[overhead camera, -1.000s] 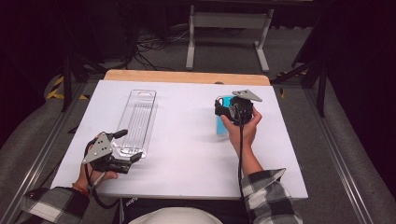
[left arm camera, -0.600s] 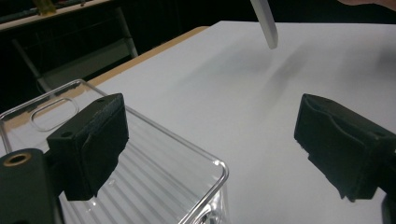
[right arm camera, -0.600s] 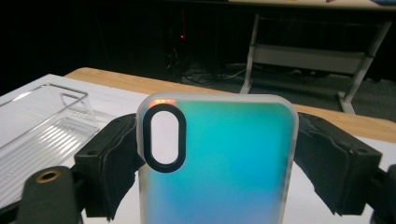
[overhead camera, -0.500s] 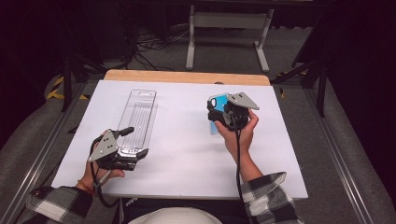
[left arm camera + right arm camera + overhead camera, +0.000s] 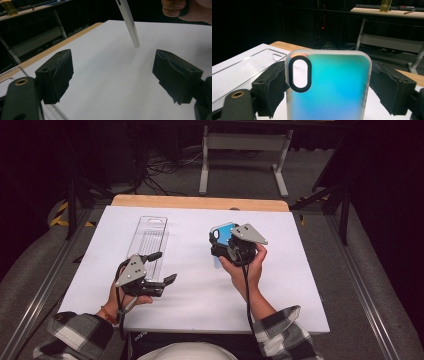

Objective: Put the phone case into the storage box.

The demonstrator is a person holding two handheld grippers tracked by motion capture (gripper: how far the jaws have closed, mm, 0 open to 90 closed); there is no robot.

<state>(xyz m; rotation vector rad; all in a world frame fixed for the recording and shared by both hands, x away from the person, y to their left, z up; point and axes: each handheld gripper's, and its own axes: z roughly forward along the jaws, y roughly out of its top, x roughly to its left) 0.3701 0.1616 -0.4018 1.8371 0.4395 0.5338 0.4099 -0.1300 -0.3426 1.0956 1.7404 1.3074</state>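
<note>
Right tool (image 5: 220, 251): jaws closed against the two long edges of the phone case, raised above the tabletop, right of centre.
Phone case (image 5: 329, 87): blue-green, frosted rim, black-ringed oval camera opening at upper left; held upright between the right tool's pads, clear of the tabletop.
Left tool (image 5: 161, 268): jaws spread wide, nothing between them; near left, just beside the tray's near end.
Clear plastic tray (image 5: 150, 240): flat, ribbed, lying lengthwise on the left half.
Tabletop (image 5: 300, 285): white sheet, wooden far edge.
</note>
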